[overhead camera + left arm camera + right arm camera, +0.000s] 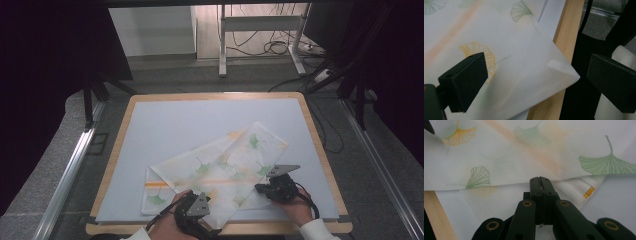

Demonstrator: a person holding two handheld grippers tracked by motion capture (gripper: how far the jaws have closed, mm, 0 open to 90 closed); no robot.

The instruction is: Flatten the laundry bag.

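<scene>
A thin white cloth (220,170) printed with green and yellow fan-shaped leaves lies folded on the near half of a pale blue mat (200,125), which covers a wooden table (129,117). The cloth runs as a slanted band from the near left up toward the right, and one pointed corner (571,75) reaches out past the mat and just over the table's near wooden edge.

The left gripper (192,207) sits at that near corner with its jaws spread wide; in the left gripper view the corner lies between them and neither pad touches it. The right gripper (265,189) rests at the cloth's near right edge with its jaws pressed together (the right gripper view shows the tips meeting right at a fold, and a thin layer of cloth appears to be caught between them, though that is hard to make out). A small orange tag (589,193) sticks out of the hem just beside it.

The far half of the mat is bare, so there is open room away from the person and to both sides. Beyond the table stand a metal frame (260,35) and loose cables (280,47) on the floor, well apart from the cloth.
</scene>
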